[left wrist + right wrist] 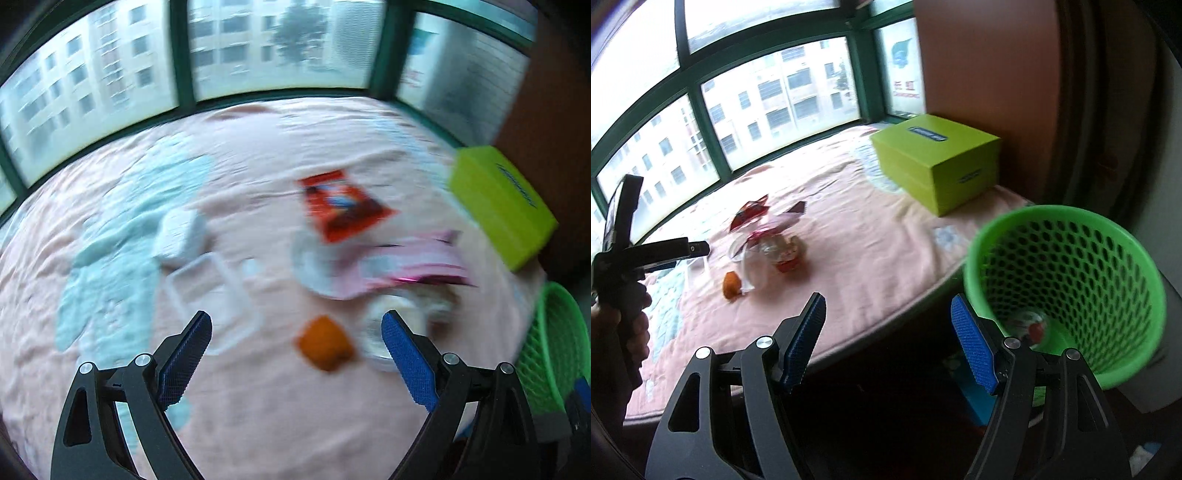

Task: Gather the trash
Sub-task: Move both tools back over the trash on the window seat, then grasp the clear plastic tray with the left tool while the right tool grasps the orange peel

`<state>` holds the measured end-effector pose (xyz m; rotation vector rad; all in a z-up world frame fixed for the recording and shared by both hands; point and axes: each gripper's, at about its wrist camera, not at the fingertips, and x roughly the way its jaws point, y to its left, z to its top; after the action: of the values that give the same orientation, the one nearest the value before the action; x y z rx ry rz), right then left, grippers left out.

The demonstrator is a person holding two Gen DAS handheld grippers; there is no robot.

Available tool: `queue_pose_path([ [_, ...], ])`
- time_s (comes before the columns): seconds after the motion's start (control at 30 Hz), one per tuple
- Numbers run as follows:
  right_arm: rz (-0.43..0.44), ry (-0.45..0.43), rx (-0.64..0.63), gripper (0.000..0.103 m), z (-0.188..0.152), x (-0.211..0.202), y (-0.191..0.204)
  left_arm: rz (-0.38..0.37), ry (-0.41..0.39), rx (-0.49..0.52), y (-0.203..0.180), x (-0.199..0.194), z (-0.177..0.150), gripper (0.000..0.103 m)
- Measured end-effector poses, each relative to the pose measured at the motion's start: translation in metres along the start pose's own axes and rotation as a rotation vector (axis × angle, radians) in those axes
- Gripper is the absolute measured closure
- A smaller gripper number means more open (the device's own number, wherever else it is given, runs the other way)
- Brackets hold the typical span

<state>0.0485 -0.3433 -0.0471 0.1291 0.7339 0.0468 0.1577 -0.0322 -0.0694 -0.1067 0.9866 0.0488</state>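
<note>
Trash lies on a pink bedspread [258,387]: an orange lump [325,348], a red wrapper [341,205], a pink wrapper with clear plastic [410,264] and a crumpled white piece [181,234]. The left wrist view is blurred. My left gripper [295,332] is open and empty, just above the orange lump. The green mesh basket [1067,284] stands off the bed's right edge with a piece of trash inside it. My right gripper [886,325] is open and empty, beside the basket. The orange lump [731,284] and wrappers [768,236] also show in the right wrist view.
A lime green box [938,158] sits at the bed's far right corner by a brown wall. Green-framed windows [694,110] run behind the bed. The left gripper's handle and hand [624,280] show at left in the right wrist view. The basket [554,350] shows at right.
</note>
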Motion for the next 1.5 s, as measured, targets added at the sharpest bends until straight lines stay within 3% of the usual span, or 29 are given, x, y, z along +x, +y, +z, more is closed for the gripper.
queue_pose_path([
  [0.23,0.039,0.017,-0.049,0.033,0.002,0.012,0.025,0.08,0.071,-0.145,0.047,0.034,0.009,0.012],
  [0.37,0.058,0.038,-0.077,0.033,0.001,0.021,0.038,0.065,0.1,-0.21,0.063,0.049,0.013,0.012],
  [0.8,0.116,0.078,-0.141,0.033,0.001,0.043,0.07,0.089,0.137,-0.217,0.065,0.074,0.019,0.014],
  [1.17,0.146,0.091,-0.167,0.033,0.003,0.053,0.087,0.074,0.166,-0.225,0.066,0.083,0.016,0.039],
  [1.5,0.194,0.107,-0.206,0.033,0.003,0.063,0.104,0.041,0.112,-0.195,0.062,0.058,0.018,0.045],
])
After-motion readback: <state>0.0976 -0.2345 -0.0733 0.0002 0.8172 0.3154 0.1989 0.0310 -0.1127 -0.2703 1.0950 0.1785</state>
